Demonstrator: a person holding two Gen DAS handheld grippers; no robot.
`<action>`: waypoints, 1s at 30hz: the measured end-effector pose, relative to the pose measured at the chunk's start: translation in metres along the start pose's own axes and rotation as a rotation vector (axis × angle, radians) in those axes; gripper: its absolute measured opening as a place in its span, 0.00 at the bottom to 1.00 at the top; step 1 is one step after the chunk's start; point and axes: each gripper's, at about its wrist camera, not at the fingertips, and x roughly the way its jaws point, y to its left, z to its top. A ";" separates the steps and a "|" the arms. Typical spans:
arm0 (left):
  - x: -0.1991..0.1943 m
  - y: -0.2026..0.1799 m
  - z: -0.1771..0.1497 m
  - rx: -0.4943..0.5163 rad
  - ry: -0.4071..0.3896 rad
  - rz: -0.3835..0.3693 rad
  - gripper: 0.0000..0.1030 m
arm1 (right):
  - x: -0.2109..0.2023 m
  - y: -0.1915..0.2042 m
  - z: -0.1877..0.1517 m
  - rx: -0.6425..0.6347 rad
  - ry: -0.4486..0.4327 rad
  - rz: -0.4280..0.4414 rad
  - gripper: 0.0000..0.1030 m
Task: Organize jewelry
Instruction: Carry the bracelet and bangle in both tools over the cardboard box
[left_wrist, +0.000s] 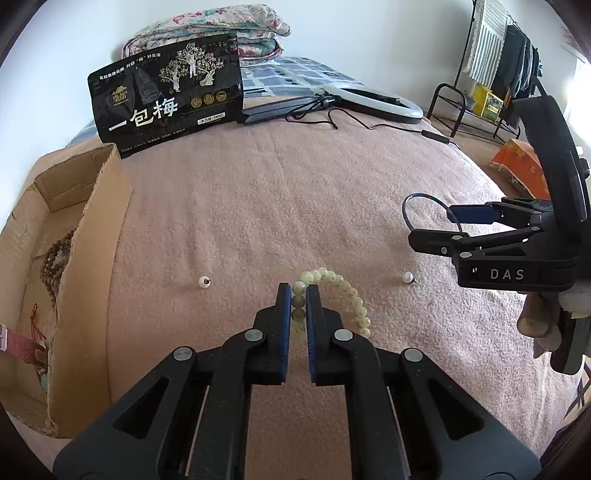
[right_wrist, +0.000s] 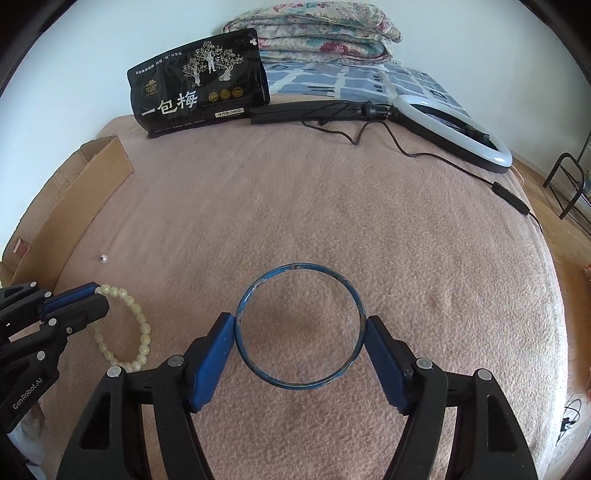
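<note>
Left tool (left_wrist: 299, 295): clamped on pale bead bracelet (left_wrist: 347, 291), over pink blanket (left_wrist: 295, 203). Right tool (right_wrist: 300, 328): pads pressing both sides of blue bangle (right_wrist: 258, 284). Two pearl earrings (left_wrist: 204, 282) loose on blanket. Cardboard box (left_wrist: 92, 258) at left.

My view: a bed (right_wrist: 332, 206) under a pink blanket (left_wrist: 295, 206), with odds and ends lying on it.

I see a cardboard box (left_wrist: 74, 280) at the left edge and a black snack bag (right_wrist: 199, 85) propped at the far end, with a ring light (right_wrist: 454, 125) and its cable (right_wrist: 443, 162) beside it, and folded quilts (right_wrist: 314, 33) behind. Two small pearl earrings (left_wrist: 204, 282) (left_wrist: 408, 277) rest well apart on the blanket. I cannot tell whether the pale bead bracelet (right_wrist: 136, 328) or the blue bangle (right_wrist: 299, 325) touches the blanket.
</note>
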 end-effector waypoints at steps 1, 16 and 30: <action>-0.003 -0.001 0.001 0.006 -0.006 0.000 0.06 | -0.003 0.000 -0.001 0.000 -0.004 -0.002 0.71; -0.054 -0.003 0.012 0.038 -0.087 0.017 0.06 | -0.052 0.010 -0.005 0.007 -0.056 0.014 0.71; -0.120 0.047 0.026 -0.006 -0.174 0.078 0.05 | -0.089 0.076 0.013 -0.067 -0.122 0.080 0.71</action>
